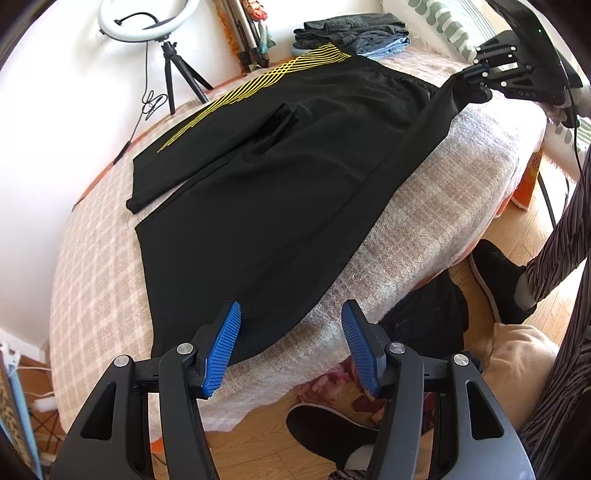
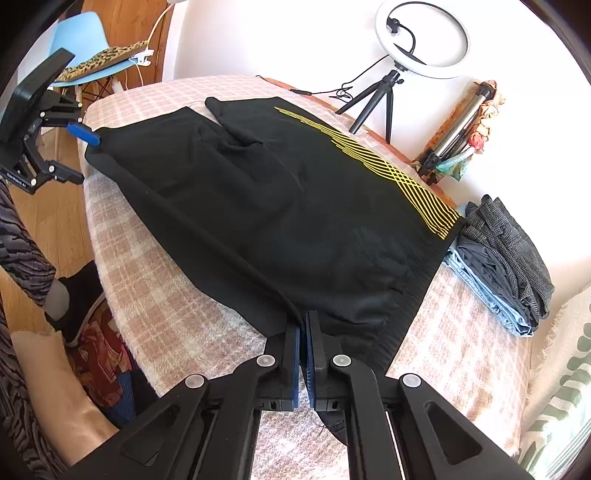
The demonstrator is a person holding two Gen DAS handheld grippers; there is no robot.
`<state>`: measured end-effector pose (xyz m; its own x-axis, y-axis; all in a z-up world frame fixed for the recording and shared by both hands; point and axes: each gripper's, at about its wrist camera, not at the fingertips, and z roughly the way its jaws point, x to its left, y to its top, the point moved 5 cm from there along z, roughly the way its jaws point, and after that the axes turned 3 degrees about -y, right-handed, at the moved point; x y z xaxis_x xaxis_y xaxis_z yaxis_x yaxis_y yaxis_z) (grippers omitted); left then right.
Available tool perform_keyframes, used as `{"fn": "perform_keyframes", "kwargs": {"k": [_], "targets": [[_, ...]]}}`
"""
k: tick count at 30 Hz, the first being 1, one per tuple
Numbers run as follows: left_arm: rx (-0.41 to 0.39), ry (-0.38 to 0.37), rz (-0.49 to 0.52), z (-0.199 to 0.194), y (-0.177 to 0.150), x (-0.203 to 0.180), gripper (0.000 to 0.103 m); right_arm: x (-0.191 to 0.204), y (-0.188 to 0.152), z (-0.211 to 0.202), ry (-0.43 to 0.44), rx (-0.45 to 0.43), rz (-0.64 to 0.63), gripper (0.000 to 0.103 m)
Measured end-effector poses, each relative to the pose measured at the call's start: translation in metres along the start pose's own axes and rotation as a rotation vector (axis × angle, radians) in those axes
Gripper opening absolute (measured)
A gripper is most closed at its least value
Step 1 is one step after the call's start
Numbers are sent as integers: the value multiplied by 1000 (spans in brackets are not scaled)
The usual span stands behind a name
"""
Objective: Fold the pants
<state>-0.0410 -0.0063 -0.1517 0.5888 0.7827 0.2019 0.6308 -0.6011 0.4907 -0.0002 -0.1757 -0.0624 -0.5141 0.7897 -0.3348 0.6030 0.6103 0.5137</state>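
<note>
Black pants [image 1: 277, 177] with yellow stripes down one side lie spread on a pink plaid blanket [image 1: 443, 206]. My left gripper [image 1: 291, 332] hovers open at the leg hem near the blanket's edge. The hem lies between the blue pads [image 1: 221, 343], which do not press on it. In the right wrist view my right gripper [image 2: 304, 325] is shut on the near waistband corner of the pants [image 2: 277, 192]. From the left wrist view that corner is lifted off the blanket by the right gripper [image 1: 476, 75]. The left gripper [image 2: 83, 155] shows at the far leg end.
Folded clothes [image 2: 498, 258] are stacked beyond the waistband, also seen as folded clothes [image 1: 351, 33]. A ring light's tripod [image 2: 388, 85] stands behind the blanket by the wall. A person's black shoes [image 1: 495, 280] are on the wooden floor. A blue chair [image 2: 85, 33] stands further off.
</note>
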Motion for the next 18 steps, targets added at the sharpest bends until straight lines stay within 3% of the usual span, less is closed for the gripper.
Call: {"fn": "perform_keyframes", "kwargs": {"k": [6, 7, 9, 10, 11, 18], "targets": [[14, 106, -21, 16, 1, 19, 56, 1, 6, -2, -8, -10, 1, 0], [10, 125, -12, 16, -1, 23, 53, 0, 4, -2, -7, -8, 3, 0], [20, 136, -25, 17, -4, 31, 29, 0, 0, -1, -4, -6, 9, 0], [23, 135, -43, 18, -6, 36, 12, -1, -1, -1, -6, -6, 13, 0], [21, 127, -62, 19, -6, 40, 6, -1, -1, -2, -7, -8, 17, 0], [-103, 108, -140, 4, 19, 55, 2, -9, 10, -12, -36, -63, 61, 0]]}}
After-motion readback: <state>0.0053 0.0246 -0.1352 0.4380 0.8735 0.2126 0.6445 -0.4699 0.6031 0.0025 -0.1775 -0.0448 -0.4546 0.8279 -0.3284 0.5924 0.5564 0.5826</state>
